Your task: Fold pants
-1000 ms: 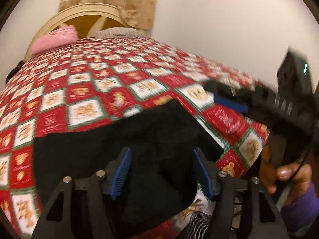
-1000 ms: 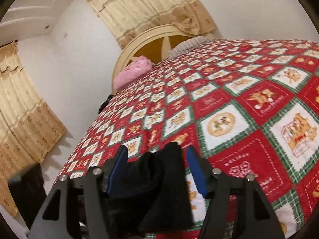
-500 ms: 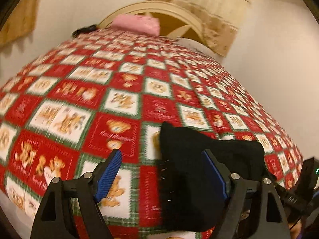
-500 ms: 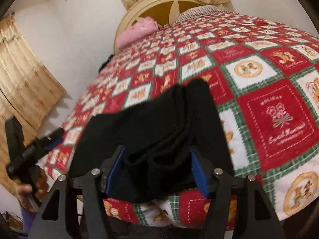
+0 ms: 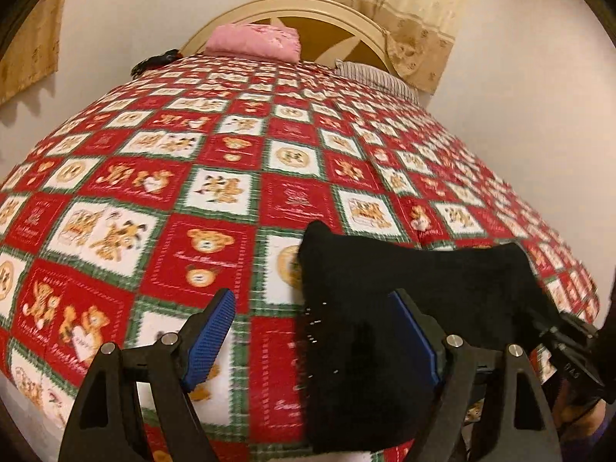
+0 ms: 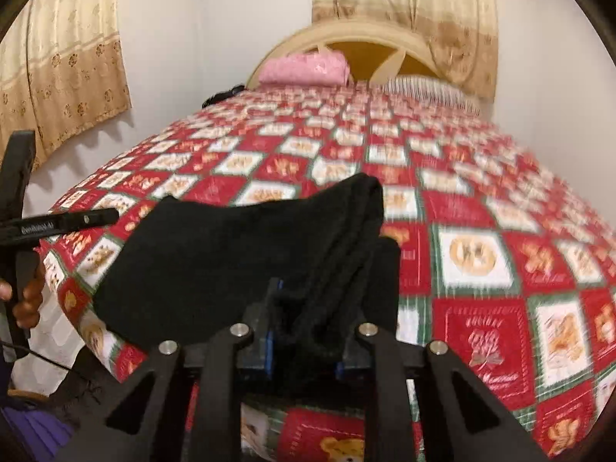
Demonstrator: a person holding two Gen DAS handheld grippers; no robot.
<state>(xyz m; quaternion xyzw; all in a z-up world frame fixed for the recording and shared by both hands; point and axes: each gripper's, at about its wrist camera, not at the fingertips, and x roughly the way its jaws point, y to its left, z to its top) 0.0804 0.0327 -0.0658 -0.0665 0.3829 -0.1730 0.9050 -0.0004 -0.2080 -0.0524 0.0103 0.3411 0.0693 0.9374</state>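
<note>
Black pants [image 5: 415, 288] lie folded near the front edge of the red, teddy-bear patterned bedspread [image 5: 215, 200]. My left gripper [image 5: 312, 342] stands open and wide over the pants' left edge; its right pad [image 5: 414, 342] is above the fabric, its left pad [image 5: 210, 340] above bare quilt. My right gripper [image 6: 304, 350] has its jaws closing, with a bunched ridge of the pants [image 6: 238, 254] pinched between them. The right gripper [image 5: 569, 354] shows at the pants' right end in the left wrist view. The left gripper [image 6: 57, 223] shows at far left in the right wrist view.
A pink pillow [image 6: 304, 69] and a striped pillow [image 6: 427, 92] lie against the cream headboard [image 5: 308, 7]. A dark item [image 5: 154, 61] sits at the bed's far left. Curtains [image 6: 65, 61] hang on the walls. A hand [image 6: 27, 300] holds the left gripper beside the bed's near corner.
My left gripper swung left off the middle of the pants to their left edge and widened. My right gripper's jaws narrowed onto the bunched fabric. Both views rolled toward level.
</note>
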